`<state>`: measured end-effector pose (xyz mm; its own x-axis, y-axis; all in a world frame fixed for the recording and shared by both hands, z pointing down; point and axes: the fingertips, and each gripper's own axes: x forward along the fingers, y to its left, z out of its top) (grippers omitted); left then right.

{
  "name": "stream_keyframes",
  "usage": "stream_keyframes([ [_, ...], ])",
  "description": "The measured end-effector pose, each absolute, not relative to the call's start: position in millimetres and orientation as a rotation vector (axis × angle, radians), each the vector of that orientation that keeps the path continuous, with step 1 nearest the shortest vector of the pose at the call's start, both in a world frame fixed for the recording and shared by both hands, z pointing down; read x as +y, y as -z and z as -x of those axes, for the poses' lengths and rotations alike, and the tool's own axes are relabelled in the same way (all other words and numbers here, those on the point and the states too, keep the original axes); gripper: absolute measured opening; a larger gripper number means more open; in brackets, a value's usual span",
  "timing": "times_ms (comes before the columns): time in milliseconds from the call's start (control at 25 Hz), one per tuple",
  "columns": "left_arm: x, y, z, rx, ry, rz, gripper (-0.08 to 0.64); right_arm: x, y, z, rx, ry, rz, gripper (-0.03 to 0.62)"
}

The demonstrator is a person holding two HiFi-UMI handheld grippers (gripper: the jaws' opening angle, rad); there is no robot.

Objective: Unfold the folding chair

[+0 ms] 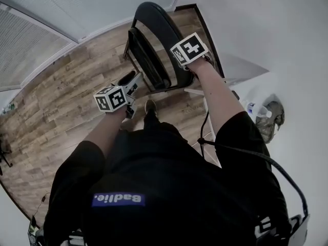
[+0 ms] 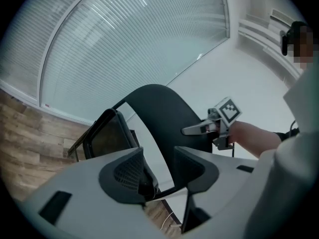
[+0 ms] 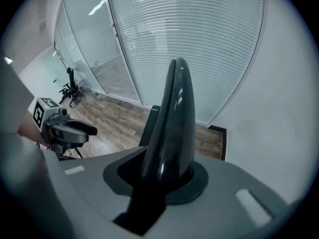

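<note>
The black folding chair (image 1: 151, 45) stands folded on the wood floor, with its seat (image 1: 145, 60) tipped up against the curved backrest (image 1: 156, 12). My right gripper (image 1: 187, 64) is at the backrest's right edge. In the right gripper view it (image 3: 164, 176) is shut on the edge of the glossy black backrest (image 3: 175, 113). My left gripper (image 1: 133, 80) hangs just left of the seat, apart from it. In the left gripper view it (image 2: 159, 169) is open with nothing between its pads, and the seat (image 2: 105, 133) and backrest (image 2: 167, 114) lie beyond.
A glass wall with blinds (image 1: 31, 40) runs behind the chair, and a white wall (image 1: 256, 29) is on the right. A water bottle (image 1: 256, 110) and a bag (image 1: 272, 119) lie by that wall. A tripod-like stand (image 3: 70, 89) stands far off on the floor.
</note>
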<state>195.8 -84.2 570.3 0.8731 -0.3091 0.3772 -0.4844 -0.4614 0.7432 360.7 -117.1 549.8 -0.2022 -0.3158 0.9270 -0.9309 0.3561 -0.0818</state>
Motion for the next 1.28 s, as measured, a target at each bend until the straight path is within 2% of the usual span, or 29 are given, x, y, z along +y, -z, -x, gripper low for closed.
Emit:
stream_keyframes([
  [560,-120,-697,-270,-0.697,-0.441,-1.92,0.289,-113,-547,-348,-1.712,-0.846,-1.116,0.094],
  [960,-132,-735,-291,-0.74,-0.501,-1.89,0.291,-110,-547,-333,-1.721,-0.849,-1.104,0.092],
  [1280,-131,-729,-261,-0.669,-0.477,-1.943,0.28,-106,-541,-290,-1.731,-0.836,-1.079,0.091],
])
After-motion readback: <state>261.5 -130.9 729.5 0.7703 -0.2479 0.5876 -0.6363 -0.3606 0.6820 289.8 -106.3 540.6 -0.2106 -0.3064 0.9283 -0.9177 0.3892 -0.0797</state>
